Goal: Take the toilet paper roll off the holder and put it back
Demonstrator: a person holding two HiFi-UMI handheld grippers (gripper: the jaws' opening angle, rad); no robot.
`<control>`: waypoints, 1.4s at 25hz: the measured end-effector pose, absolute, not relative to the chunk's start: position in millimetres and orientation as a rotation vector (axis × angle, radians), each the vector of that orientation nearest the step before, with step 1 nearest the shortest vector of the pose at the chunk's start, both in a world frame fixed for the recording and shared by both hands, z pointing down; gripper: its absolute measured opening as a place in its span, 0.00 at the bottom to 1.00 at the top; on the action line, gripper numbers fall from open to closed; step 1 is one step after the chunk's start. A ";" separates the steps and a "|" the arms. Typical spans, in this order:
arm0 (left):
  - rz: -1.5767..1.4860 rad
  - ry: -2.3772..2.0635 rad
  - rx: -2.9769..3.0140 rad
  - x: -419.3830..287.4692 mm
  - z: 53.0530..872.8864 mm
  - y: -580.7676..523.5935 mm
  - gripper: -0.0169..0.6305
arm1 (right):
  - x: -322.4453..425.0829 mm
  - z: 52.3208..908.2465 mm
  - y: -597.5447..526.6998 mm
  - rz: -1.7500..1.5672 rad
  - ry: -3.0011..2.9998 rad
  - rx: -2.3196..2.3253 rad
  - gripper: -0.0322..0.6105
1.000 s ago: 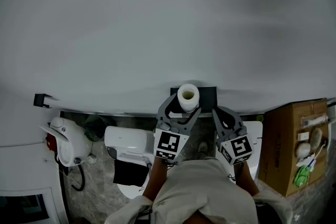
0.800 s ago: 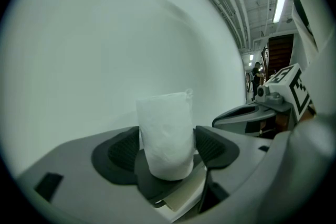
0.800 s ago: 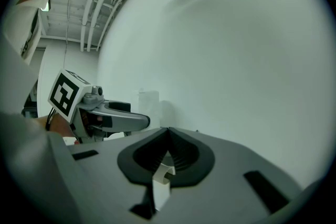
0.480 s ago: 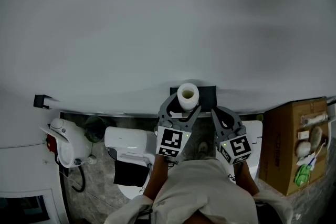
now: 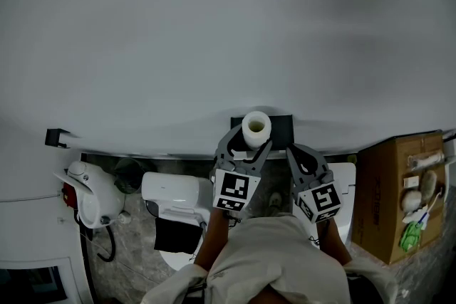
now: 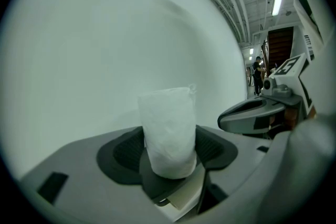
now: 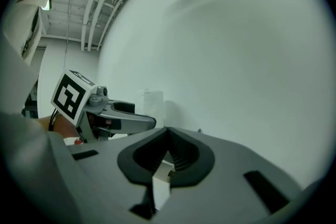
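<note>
L claw point(image 5: 249, 141) jaws have just been closing; pads now snug on the white paper toilet roll point(image 6: 168, 131) between them, black wall holder point(image 5: 283, 126) just beyond. R claw point(image 7: 167, 152) shut, empty. We reckon lift-off & return both remain.

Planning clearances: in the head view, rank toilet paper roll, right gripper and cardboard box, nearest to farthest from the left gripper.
1. toilet paper roll: between the left gripper's jaws, which have just been closing.
2. right gripper: just to its right.
3. cardboard box: far right, on the floor.
</note>
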State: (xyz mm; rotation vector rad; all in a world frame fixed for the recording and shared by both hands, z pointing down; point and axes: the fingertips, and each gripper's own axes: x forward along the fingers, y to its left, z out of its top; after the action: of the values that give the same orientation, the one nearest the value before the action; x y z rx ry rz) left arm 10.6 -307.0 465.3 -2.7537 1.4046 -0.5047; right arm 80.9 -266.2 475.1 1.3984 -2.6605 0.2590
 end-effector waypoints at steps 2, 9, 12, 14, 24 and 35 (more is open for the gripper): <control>-0.502 1.407 -2.753 10.7 465.3 -307.3 0.49 | 81.4 475.2 -265.6 0.261 -2.659 1.400 0.05; -0.496 1.416 -2.750 9.6 464.4 -307.9 0.49 | 83.5 473.6 -262.2 0.257 -2.654 1.411 0.05; -0.496 1.419 -2.748 9.5 463.8 -307.4 0.49 | 85.9 473.1 -260.0 0.255 -2.648 1.421 0.05; -0.496 1.418 -2.746 9.6 463.8 -307.2 0.49 | 87.4 472.7 -258.8 0.252 -2.646 1.428 0.05; -0.462 1.414 -2.747 8.8 456.1 -299.4 0.49 | 88.8 468.6 -250.3 0.237 -2.640 1.453 0.05; -0.421 1.404 -2.726 -5.2 443.9 -277.1 0.49 | 81.5 462.9 -230.5 0.209 -2.628 1.480 0.05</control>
State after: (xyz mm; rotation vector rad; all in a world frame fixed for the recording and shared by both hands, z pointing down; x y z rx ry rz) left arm -5.2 -277.1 443.9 -2.7259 1.4039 -0.4210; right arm 81.5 -230.5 462.9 1.4800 -2.6280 0.2086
